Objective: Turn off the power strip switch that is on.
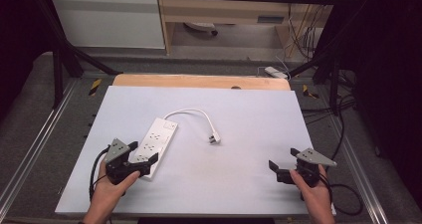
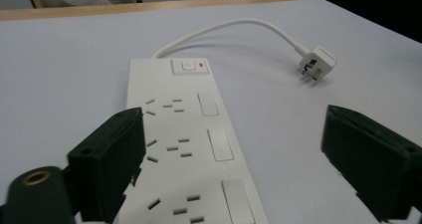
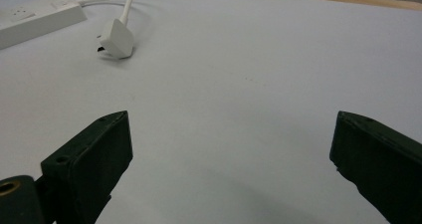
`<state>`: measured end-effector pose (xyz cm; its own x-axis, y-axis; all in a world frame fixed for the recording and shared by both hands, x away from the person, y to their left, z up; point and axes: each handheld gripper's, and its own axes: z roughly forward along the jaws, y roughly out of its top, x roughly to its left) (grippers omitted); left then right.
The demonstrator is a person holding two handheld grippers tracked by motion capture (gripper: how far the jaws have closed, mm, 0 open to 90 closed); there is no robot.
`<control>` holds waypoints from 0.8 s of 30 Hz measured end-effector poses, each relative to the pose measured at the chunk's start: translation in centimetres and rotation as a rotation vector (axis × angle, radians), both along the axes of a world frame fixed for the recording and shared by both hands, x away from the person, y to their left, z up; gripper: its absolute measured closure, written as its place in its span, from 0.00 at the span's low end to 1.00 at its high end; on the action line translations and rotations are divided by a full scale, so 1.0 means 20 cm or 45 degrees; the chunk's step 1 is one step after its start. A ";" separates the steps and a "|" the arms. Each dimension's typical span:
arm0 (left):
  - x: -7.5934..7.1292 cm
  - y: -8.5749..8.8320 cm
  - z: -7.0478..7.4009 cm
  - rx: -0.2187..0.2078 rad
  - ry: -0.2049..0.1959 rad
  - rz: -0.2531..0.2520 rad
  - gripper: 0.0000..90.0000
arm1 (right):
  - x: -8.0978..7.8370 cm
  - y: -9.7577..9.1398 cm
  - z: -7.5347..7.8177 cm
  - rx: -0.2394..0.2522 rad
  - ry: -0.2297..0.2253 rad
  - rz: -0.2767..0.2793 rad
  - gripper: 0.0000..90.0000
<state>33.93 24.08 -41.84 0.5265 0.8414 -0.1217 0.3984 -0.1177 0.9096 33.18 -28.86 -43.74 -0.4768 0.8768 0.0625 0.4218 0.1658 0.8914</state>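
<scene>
White power strip [image 1: 155, 145] lies toward the tabletop's [image 1: 249, 134] left edge, between the left gripper's [image 1: 144, 153] wide-open jaws. Right gripper [image 1: 282, 158] hovers spread and empty near the right edge.

Lab: framed rig [image 1: 59, 50], loose cables [image 1: 301, 35]

The tabletop [image 1: 249, 134] is covered by a pale sheet, with a strip of bare wood [image 1: 199, 80] showing along its far edge at twelve o'clock. Beyond that, a light wooden cabinet [image 1: 224, 10] stands on the floor, and a white panel [image 1: 107, 20] sits at about eleven o'clock. At one o'clock a tangle of cables [image 1: 301, 32] hangs down — a small white adapter [image 1: 275, 72] lies on the grey floor just below. Black frame bars [image 1: 64, 45] slant at both sides.
</scene>
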 end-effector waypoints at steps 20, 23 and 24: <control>-0.08 0.15 0.13 -0.121 -0.171 0.101 0.07 | 0.00 0.00 0.00 0.008 -0.002 -0.003 0.04; -0.10 0.17 0.17 -0.132 -0.179 0.113 0.07 | 0.00 0.00 0.00 0.006 -0.003 -0.003 0.04; -0.11 0.17 0.18 -0.138 -0.182 0.115 0.06 | 0.00 0.00 0.00 0.005 -0.004 -0.004 0.04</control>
<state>31.71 27.55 -38.23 0.4677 0.8722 -0.1436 0.2689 0.0144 0.9631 33.14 -28.94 -43.67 -0.4745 0.8779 0.0647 0.4196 0.1610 0.8933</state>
